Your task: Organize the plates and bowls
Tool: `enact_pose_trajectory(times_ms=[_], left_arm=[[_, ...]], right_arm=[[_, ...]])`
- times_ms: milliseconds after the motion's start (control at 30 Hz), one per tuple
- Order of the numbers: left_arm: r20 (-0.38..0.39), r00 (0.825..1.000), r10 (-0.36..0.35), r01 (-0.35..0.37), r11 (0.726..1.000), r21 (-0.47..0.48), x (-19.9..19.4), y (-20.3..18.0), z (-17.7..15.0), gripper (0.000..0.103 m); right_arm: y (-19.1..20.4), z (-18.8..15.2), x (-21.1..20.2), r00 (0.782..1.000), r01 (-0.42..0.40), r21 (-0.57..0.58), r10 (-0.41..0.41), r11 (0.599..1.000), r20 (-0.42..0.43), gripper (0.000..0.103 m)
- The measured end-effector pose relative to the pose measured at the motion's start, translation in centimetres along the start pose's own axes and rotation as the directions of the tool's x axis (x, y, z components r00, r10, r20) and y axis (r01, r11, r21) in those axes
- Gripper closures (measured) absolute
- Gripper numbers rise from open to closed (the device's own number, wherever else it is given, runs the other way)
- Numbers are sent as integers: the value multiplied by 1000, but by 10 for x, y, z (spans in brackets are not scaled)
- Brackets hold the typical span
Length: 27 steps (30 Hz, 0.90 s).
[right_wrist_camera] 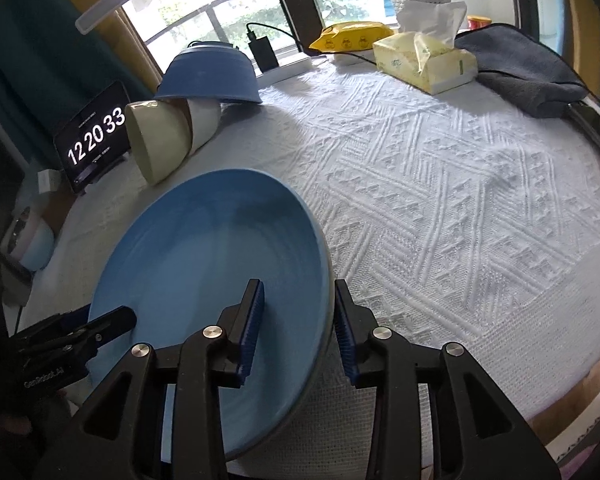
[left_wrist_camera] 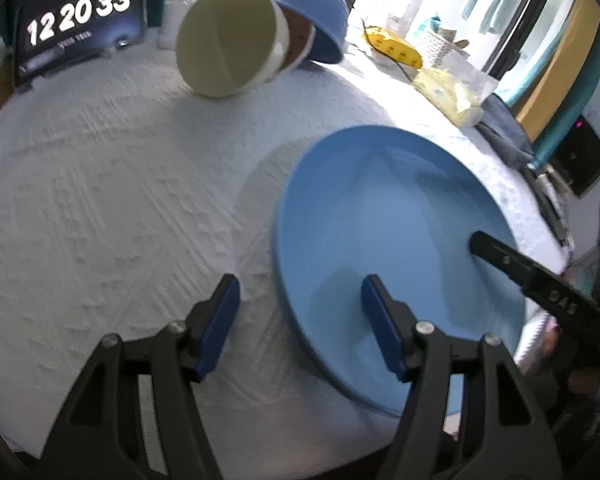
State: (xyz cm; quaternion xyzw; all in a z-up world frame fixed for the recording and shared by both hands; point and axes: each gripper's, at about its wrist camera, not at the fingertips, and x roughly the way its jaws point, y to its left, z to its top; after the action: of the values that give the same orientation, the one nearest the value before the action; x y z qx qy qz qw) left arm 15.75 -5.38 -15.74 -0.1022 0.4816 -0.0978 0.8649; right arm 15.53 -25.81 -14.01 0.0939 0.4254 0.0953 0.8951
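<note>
A large blue plate [left_wrist_camera: 392, 240] lies on the white cloth, also in the right wrist view [right_wrist_camera: 208, 268]. My left gripper [left_wrist_camera: 300, 320] is open and straddles the plate's near rim. My right gripper [right_wrist_camera: 298, 328] is open with the plate's right rim between its fingers; one of its fingers [left_wrist_camera: 512, 264] shows over the plate in the left wrist view. At the back a cream bowl [left_wrist_camera: 228, 40] lies tipped on its side, nested in a white bowl [right_wrist_camera: 204, 120], leaning against an upturned blue bowl [left_wrist_camera: 316, 12].
A tablet clock [left_wrist_camera: 76, 20] stands at the back left. A tissue box [right_wrist_camera: 424, 56], a yellow packet [right_wrist_camera: 352, 34], a grey cloth [right_wrist_camera: 528, 68] and a white basket [right_wrist_camera: 420, 4] sit along the far edge. The table edge [right_wrist_camera: 540, 400] is near right.
</note>
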Motion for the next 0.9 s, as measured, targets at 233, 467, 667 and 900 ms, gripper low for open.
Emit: enact_pose_trajectory(times_ms=[233, 467, 667, 900], left_arm=[[0, 999, -44, 44, 998, 41, 1, -12, -3, 44], [3, 999, -53, 53, 998, 33, -1, -10, -1, 48], [18, 999, -41, 40, 998, 46, -4, -11, -3, 48], [40, 999, -20, 18, 999, 46, -9, -7, -3, 48]], right_arm=[[1, 0, 0, 1000, 3, 4, -3, 1000, 7, 65], [2, -2, 1, 1000, 21, 7, -21, 1000, 17, 65], [2, -2, 1, 1000, 22, 17, -22, 1000, 14, 64], [4, -1, 2, 1000, 10, 19, -10, 1000, 3, 64]])
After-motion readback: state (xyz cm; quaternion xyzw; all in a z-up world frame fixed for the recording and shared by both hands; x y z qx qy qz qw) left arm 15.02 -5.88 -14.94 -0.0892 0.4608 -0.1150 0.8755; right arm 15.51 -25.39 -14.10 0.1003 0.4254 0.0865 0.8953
